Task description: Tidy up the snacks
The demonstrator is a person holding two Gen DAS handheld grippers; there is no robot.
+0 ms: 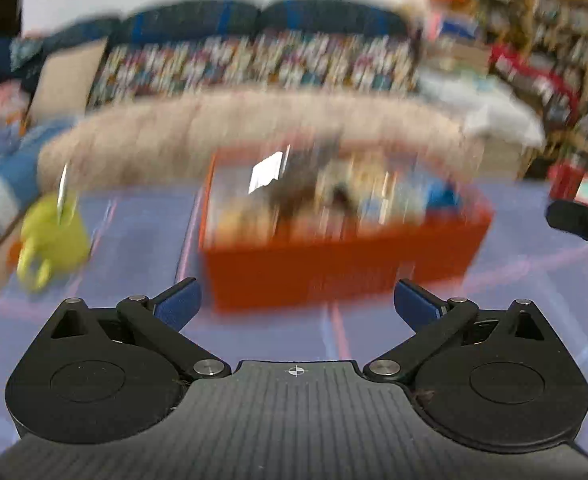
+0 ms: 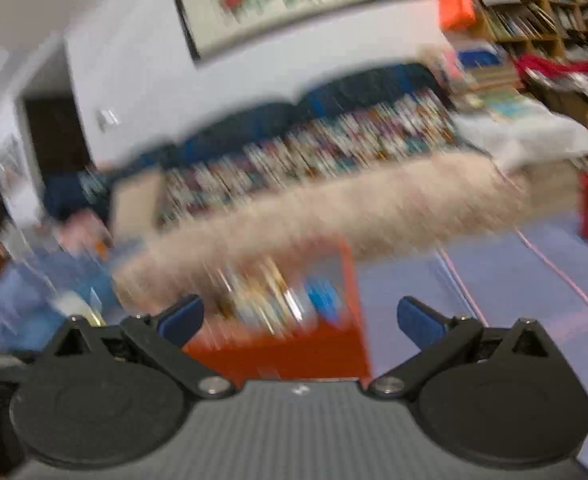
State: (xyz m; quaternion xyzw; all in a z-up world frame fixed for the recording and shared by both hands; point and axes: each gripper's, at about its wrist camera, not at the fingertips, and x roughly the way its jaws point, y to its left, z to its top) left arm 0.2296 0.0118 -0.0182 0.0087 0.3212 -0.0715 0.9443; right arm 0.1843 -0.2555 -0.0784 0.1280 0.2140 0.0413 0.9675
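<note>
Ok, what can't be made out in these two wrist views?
- Snacks in the orange box: left view, motion blur; types and count unreadable.
- Yellow-green object: left view, blurred; identity unclear.
- Right gripper: left view, cut by the edge.
- Box: right view, blurred, front hidden by the gripper body.
- Left gripper: open, empty.

Both tongs, left (image 1: 297, 299) and right (image 2: 300, 318), have black linkages, silver pivot screws and blue fingertip pads (image 1: 177, 300).

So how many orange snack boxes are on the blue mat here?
1: the orange box sits mid-mat ahead of the open left gripper, also below the open right gripper. Blur may hide others.
</note>
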